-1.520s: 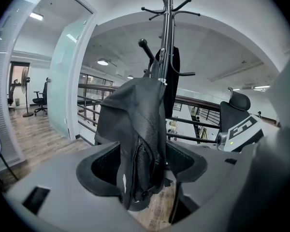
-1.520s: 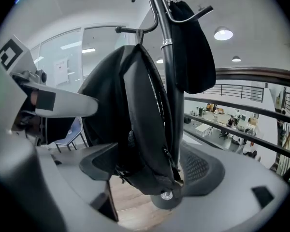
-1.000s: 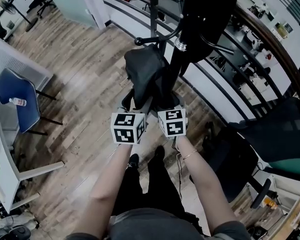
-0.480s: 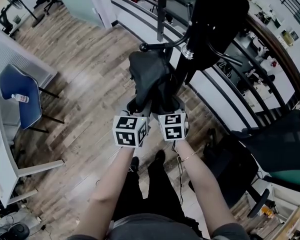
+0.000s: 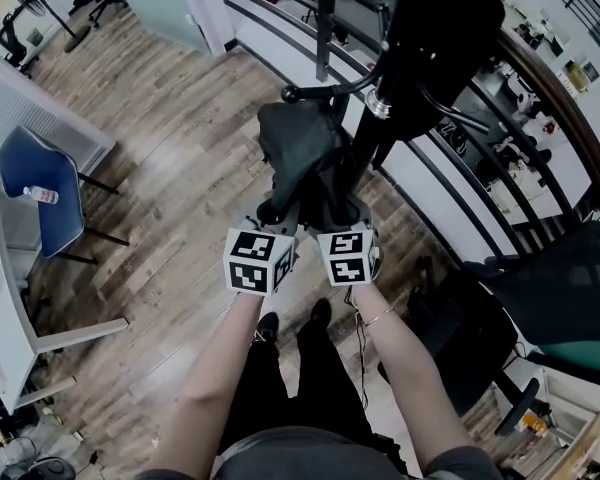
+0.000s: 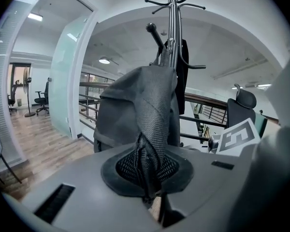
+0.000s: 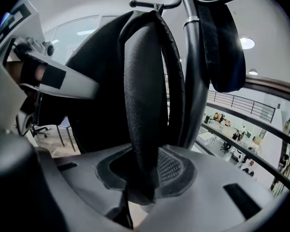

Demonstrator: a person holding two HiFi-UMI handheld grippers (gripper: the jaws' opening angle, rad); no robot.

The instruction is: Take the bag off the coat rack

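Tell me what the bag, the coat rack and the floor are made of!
The bag looks like dark woven fabric, matte, with a net-like mesh texture on its strap. The coat rack seems to be metal: its thin pole is smooth and glinting. The floor looks like wood planks, streaky brown and grey with a slight sheen; it could be laminate.

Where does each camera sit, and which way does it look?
Head view: on the head, facing steeply down at the bag on the coat rack; shows forearms, legs.
Left gripper view: rides the left gripper, looking along jaws that just closed onto bag mesh.
Right gripper view: rides the right gripper, likewise; jaws just closed onto the strap.
Shared: bag, coat rack.
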